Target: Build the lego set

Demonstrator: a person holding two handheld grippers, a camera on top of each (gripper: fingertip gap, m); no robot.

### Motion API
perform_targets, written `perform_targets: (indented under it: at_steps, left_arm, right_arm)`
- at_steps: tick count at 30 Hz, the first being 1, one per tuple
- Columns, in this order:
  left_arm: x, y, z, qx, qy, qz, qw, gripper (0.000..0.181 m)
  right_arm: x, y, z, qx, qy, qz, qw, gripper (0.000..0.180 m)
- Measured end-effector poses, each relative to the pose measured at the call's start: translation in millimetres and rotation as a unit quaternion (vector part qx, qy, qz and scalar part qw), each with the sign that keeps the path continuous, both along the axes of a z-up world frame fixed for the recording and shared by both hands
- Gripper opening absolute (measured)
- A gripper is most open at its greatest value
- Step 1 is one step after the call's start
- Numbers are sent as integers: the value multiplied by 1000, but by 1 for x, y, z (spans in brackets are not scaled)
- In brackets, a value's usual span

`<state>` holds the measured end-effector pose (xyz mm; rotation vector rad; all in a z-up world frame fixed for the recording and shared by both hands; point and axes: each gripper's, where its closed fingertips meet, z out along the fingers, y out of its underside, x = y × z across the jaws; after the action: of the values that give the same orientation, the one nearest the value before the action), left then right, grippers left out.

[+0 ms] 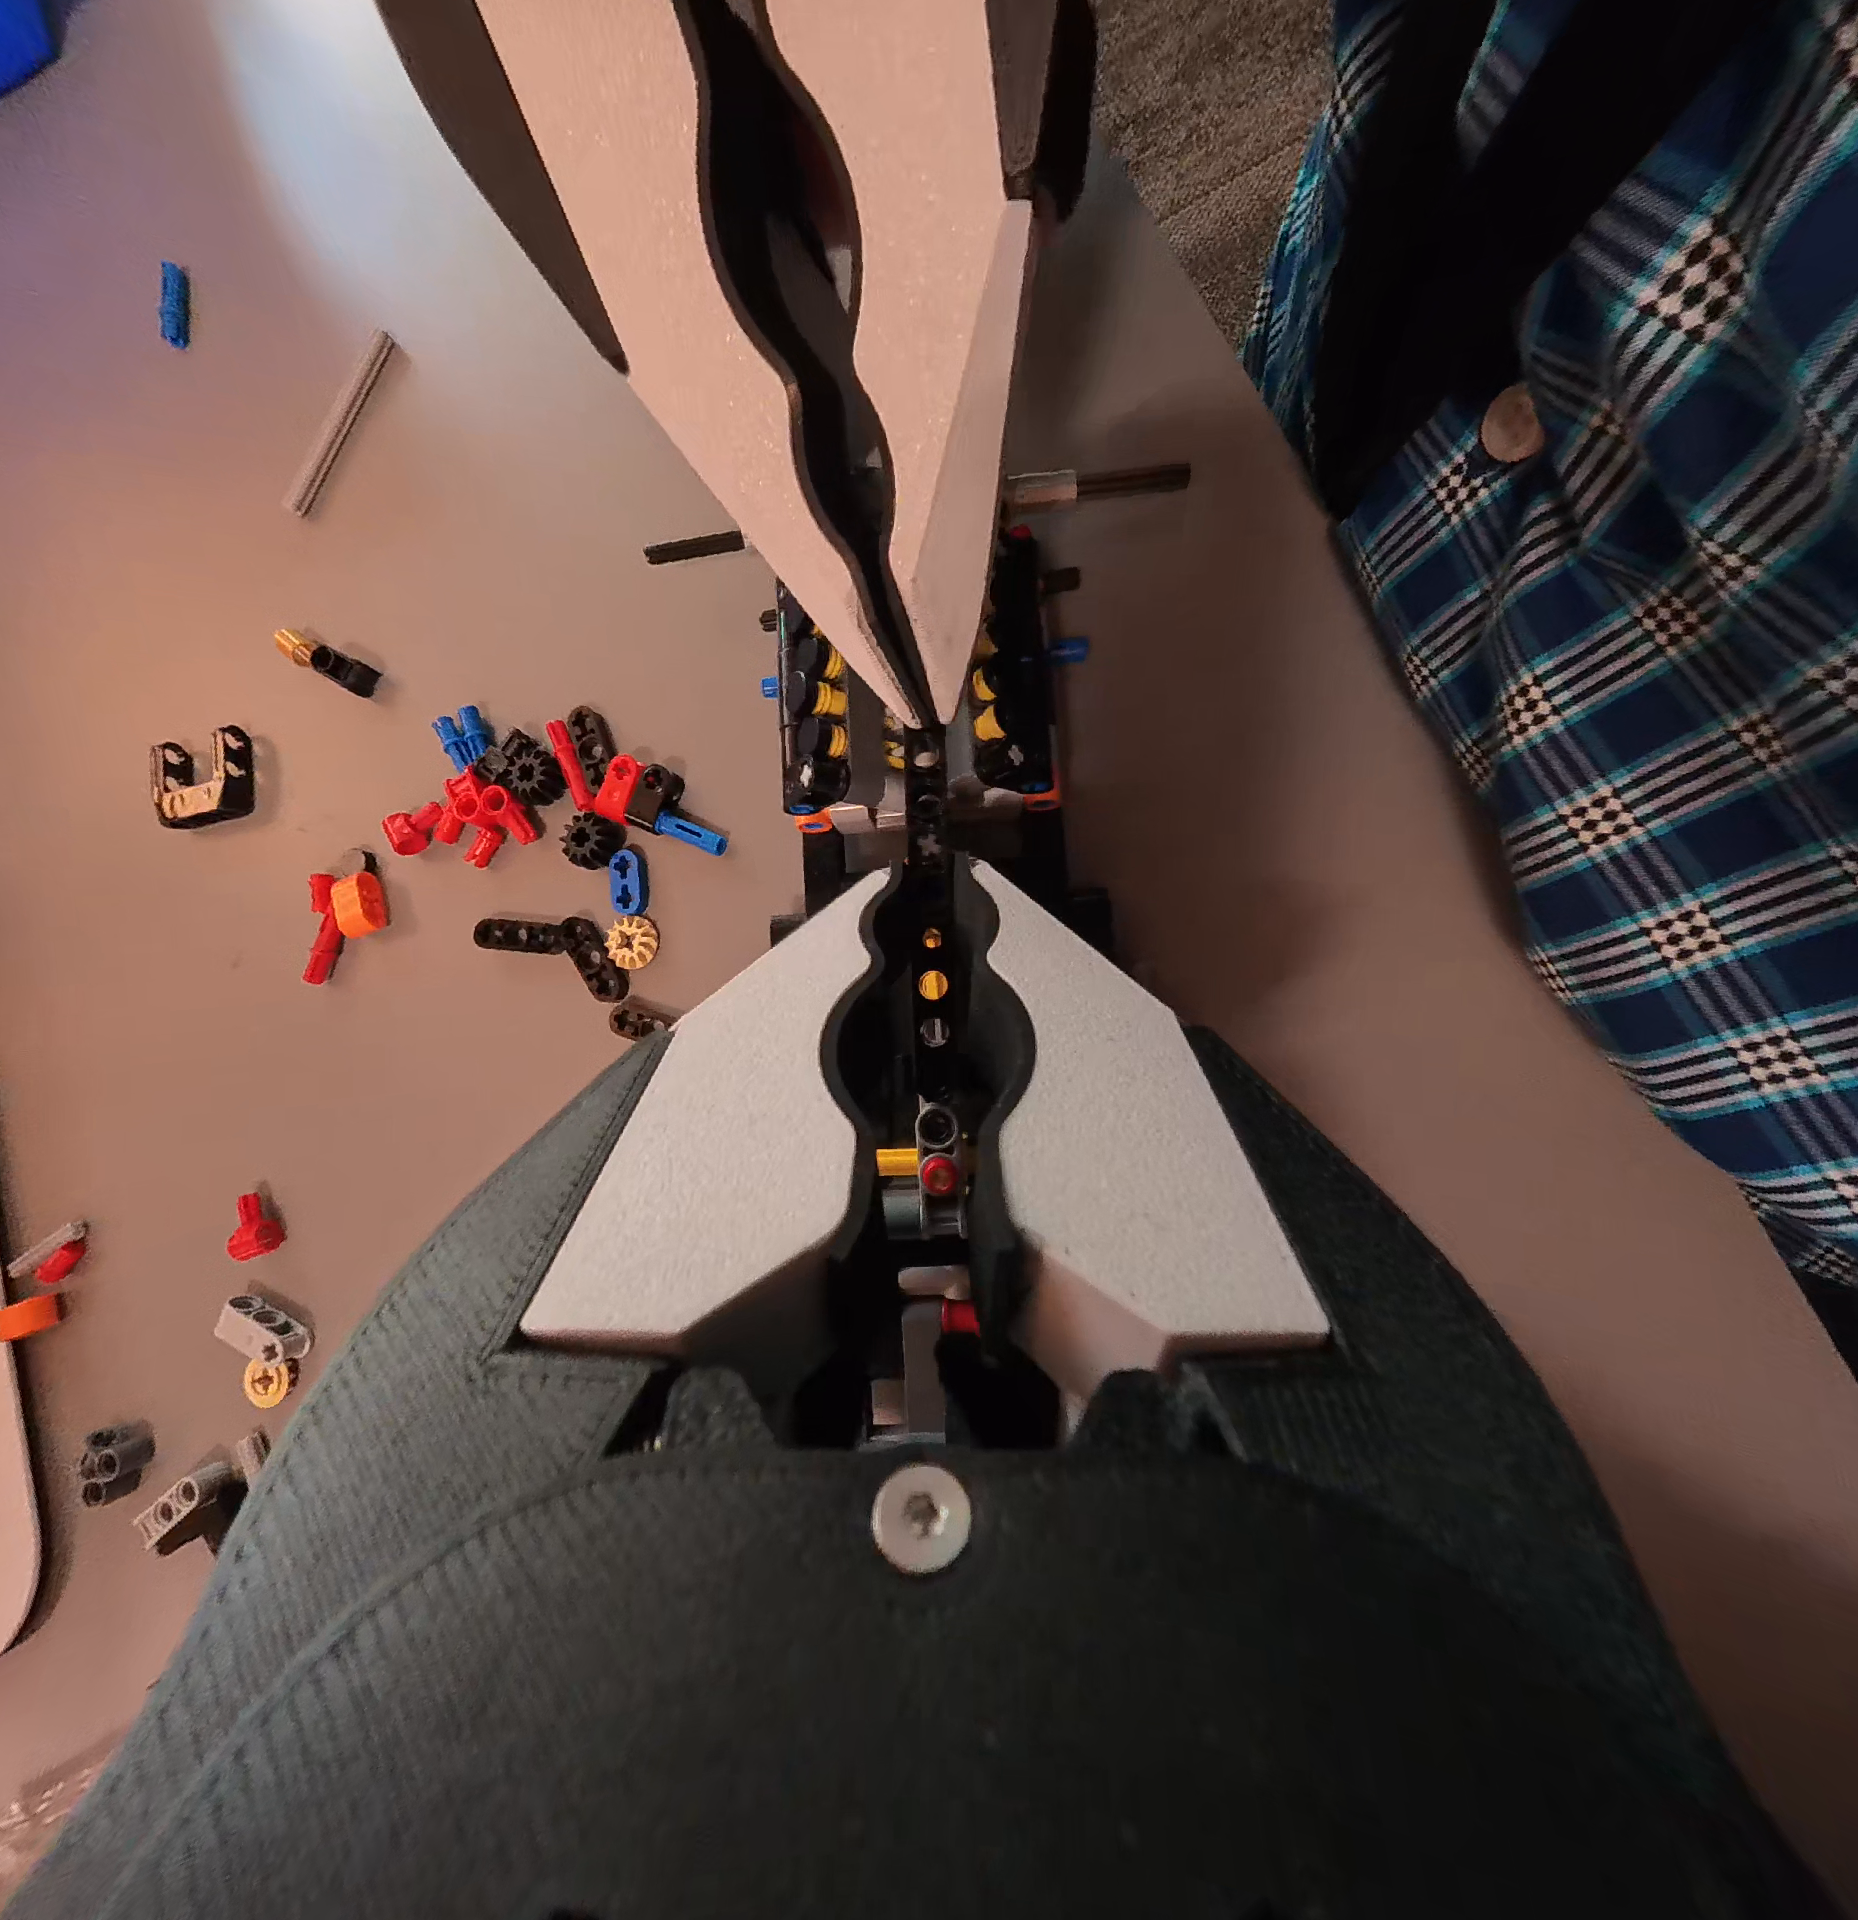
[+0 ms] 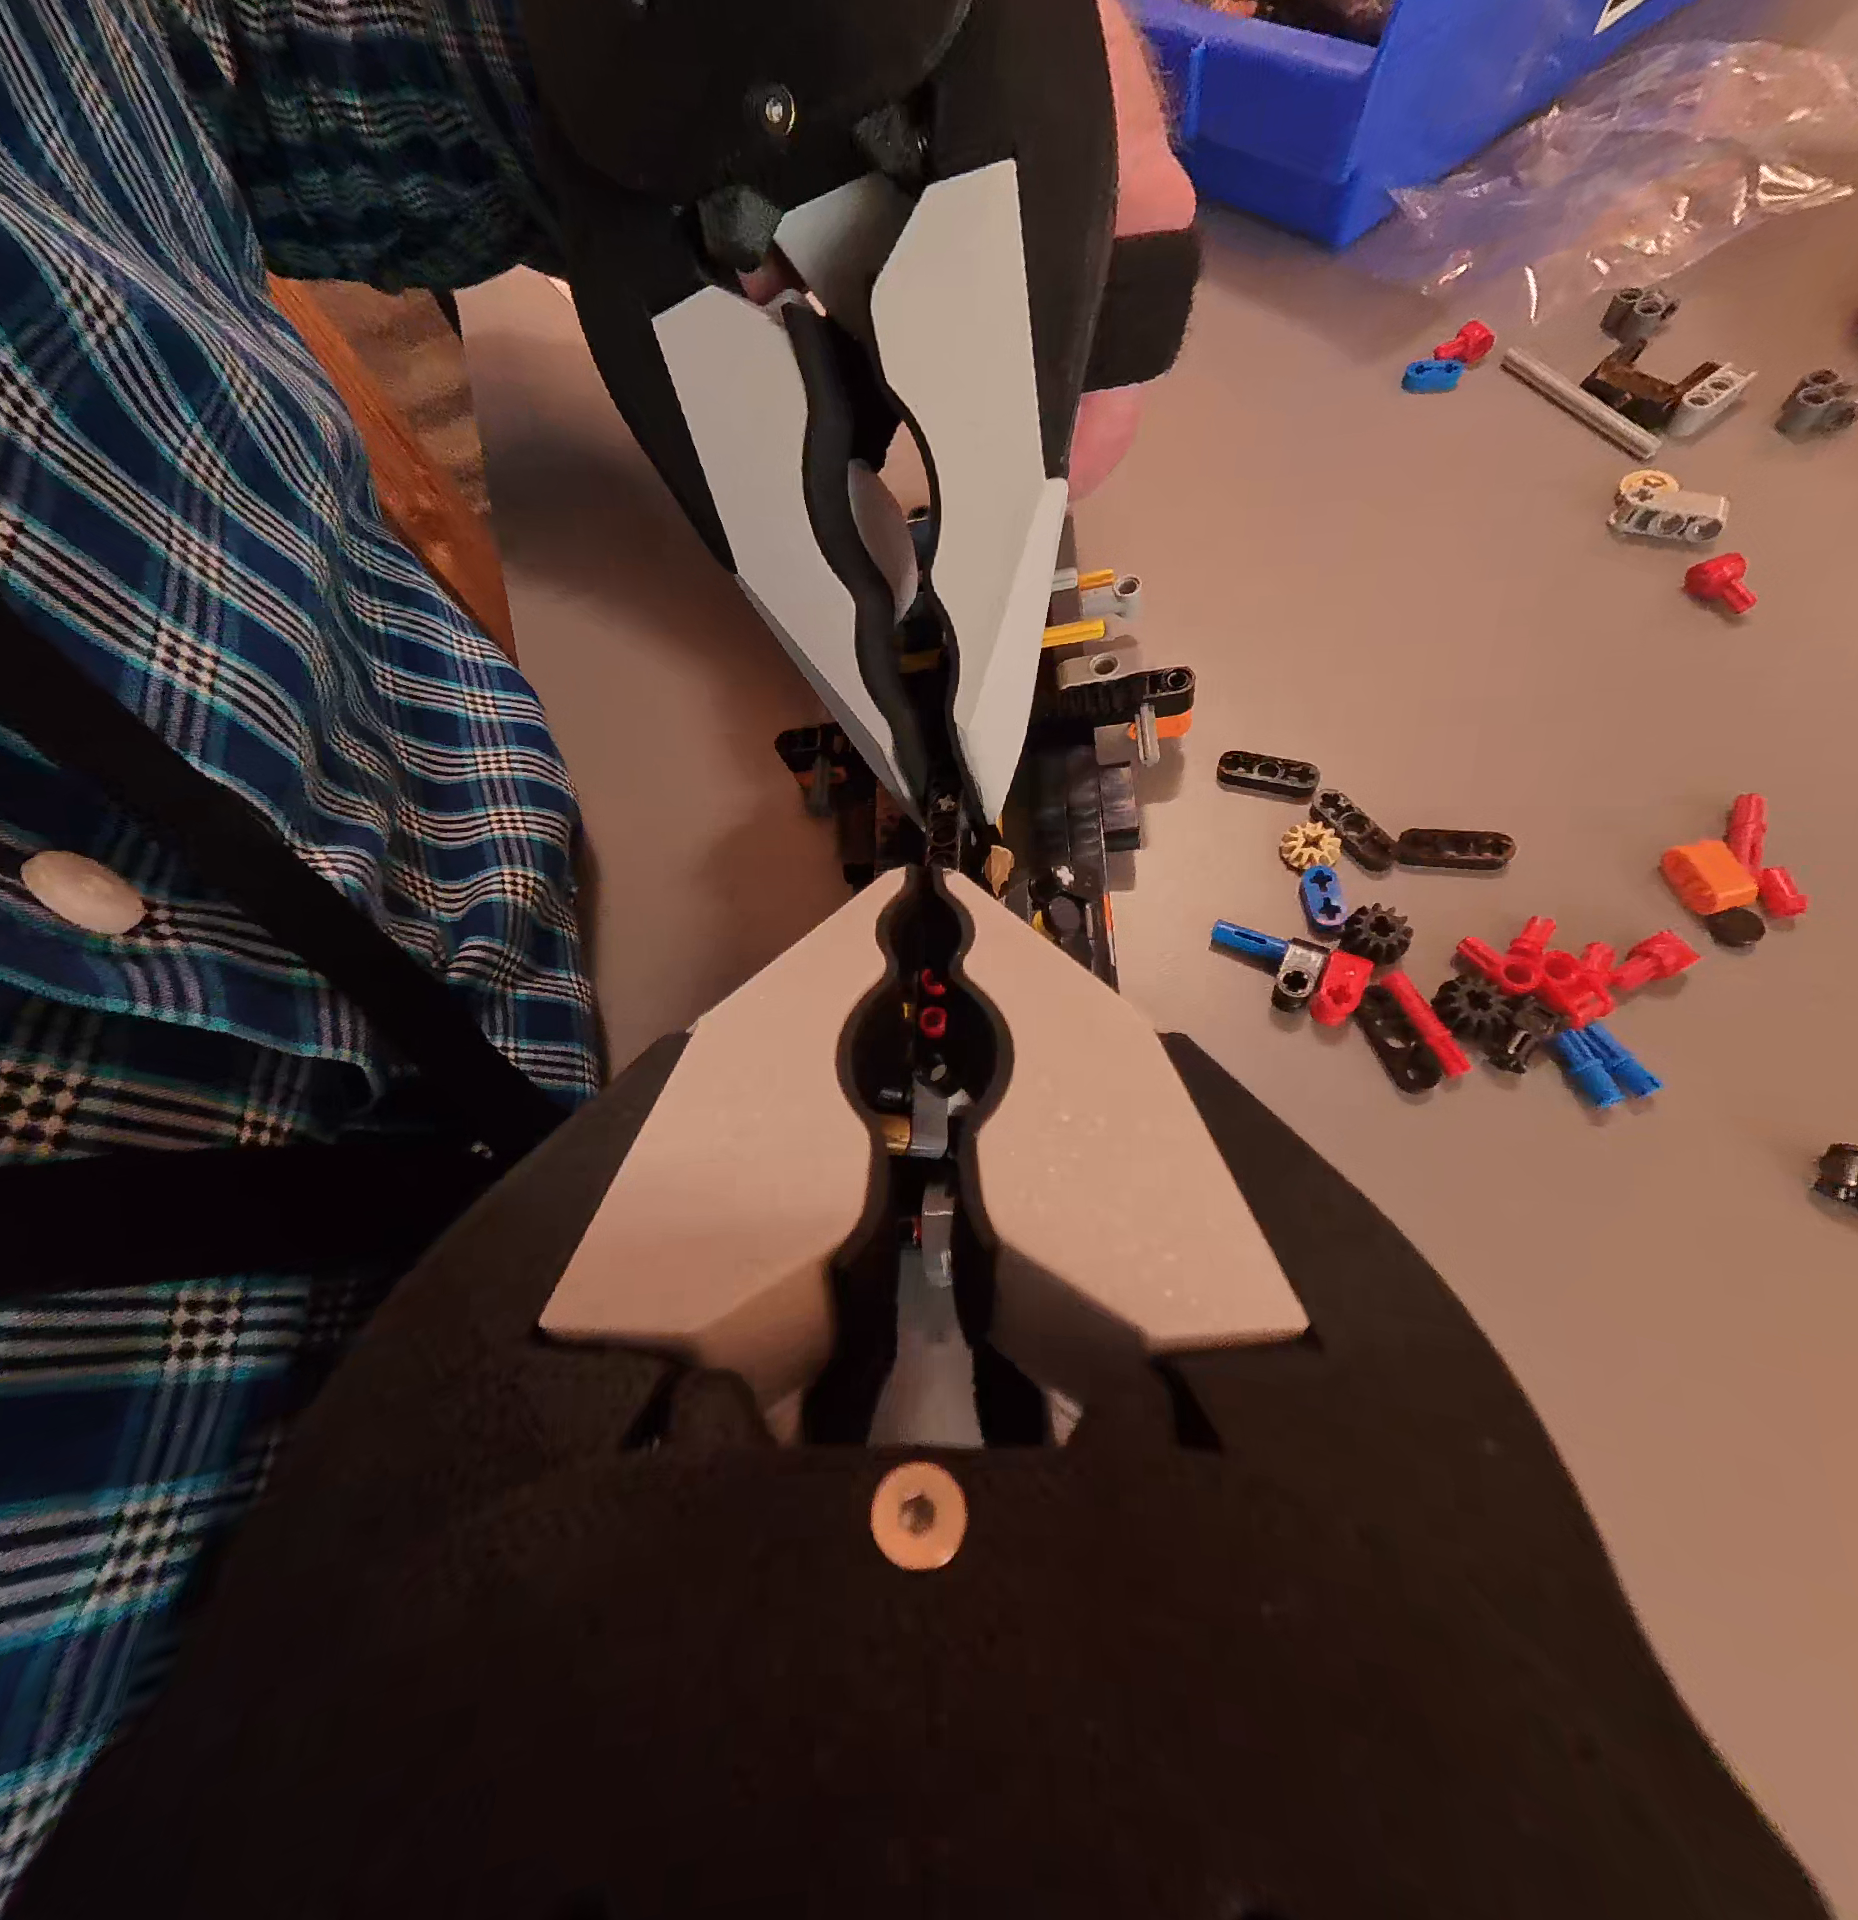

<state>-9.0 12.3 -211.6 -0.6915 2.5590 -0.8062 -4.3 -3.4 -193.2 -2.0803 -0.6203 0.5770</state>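
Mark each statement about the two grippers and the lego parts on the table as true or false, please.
1. Both the left gripper and the right gripper are closed on the same black beam of the lego assembly. True.
2. The loose lego pieces are sorted into neat rows by colour. False: they lie mixed in a scattered pile.
3. A blue bin stands on the table beyond a clear plastic bag. True.
4. The person's shirt is plain red. False: it is blue plaid.
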Motion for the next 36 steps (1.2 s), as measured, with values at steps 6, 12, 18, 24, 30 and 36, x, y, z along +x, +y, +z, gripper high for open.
perform_targets:
  at_steps: [6, 12, 18, 24, 30, 36]
  left_arm:
    - [2, 1, 0, 3, 4, 5, 1000, 6]
    - [2, 2, 0, 4, 9, 3, 1000, 6]
    - [4, 2, 0, -10, 20, 5, 1000, 6]
    - [4, 2, 0, -21, 38, 19, 999, 5]
    - [3, 5, -2, -39, 39, 33, 998, 7]
    - [0, 9, -5, -24, 45, 34, 998, 6]
  right_arm:
    - [3, 1, -1, -1, 22, -7, 1000, 0]
    - [4, 1, -2, -2, 30, -5, 1000, 0]
    - [6, 3, -1, -5, 53, -11, 999, 0]
    - [8, 4, 0, -14, 76, -13, 997, 0]
    - [9, 4, 1, -20, 89, -14, 996, 0]
    - [9, 5, 0, -26, 90, -11, 996, 0]
